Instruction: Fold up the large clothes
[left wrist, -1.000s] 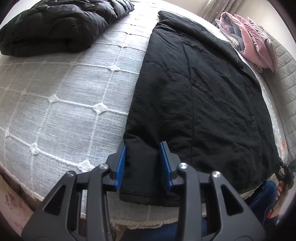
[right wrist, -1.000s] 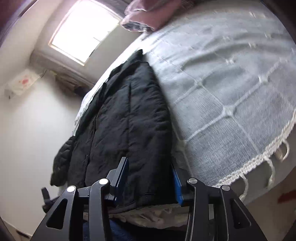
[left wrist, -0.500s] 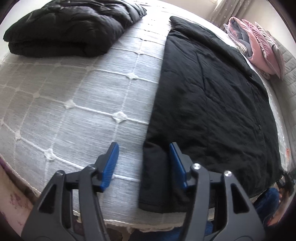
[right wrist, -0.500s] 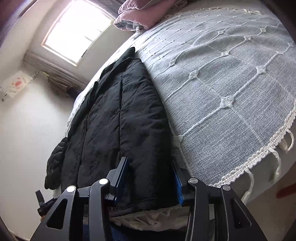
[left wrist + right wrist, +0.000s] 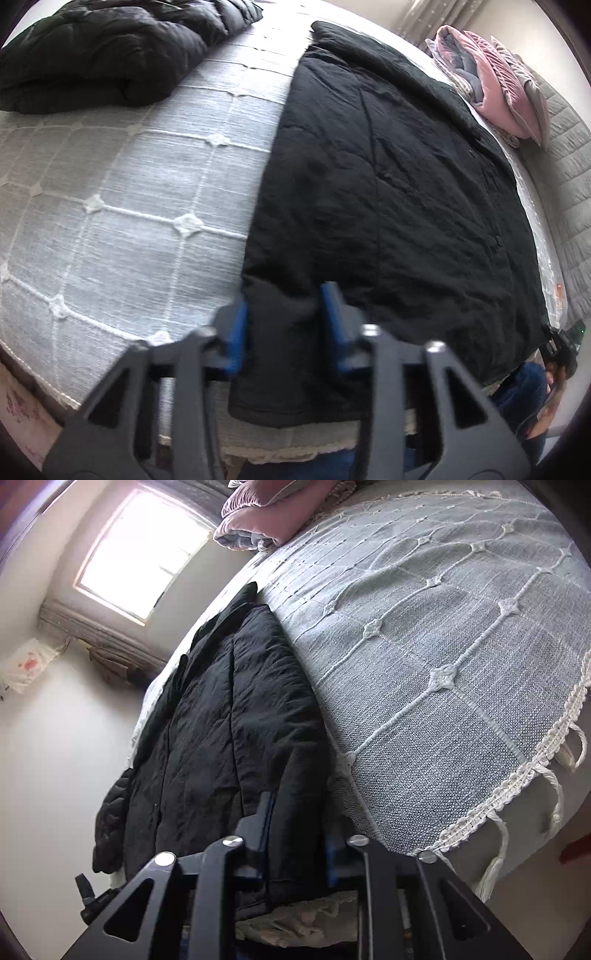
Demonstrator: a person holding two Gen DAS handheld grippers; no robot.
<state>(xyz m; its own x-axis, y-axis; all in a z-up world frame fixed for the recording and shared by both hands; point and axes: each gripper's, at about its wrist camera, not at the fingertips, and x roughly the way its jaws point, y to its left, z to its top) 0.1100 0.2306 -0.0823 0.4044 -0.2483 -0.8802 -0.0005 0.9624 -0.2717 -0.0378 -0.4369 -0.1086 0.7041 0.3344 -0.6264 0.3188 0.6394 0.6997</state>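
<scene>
A large black quilted coat (image 5: 388, 192) lies flat lengthwise on the bed, its hem at the near edge. My left gripper (image 5: 288, 321) straddles the hem's left corner with coat fabric between its blue pads (image 5: 238, 325), closing on it. In the right wrist view the same coat (image 5: 229, 716) runs away toward the window. My right gripper (image 5: 295, 830) is shut on the hem's right corner, the fabric pinched between its pads.
The bed has a grey-white gridded bedspread (image 5: 122, 192) with a tasselled fringe (image 5: 517, 786). A second folded black puffy jacket (image 5: 103, 48) lies at the far left. Folded pink and grey bedding (image 5: 495, 81) sits at the head. A window (image 5: 144, 550) is behind.
My left gripper had opened and shifted left off the hem; now it is back over the hem corner with narrower jaws. My right gripper has narrowed onto the right corner.
</scene>
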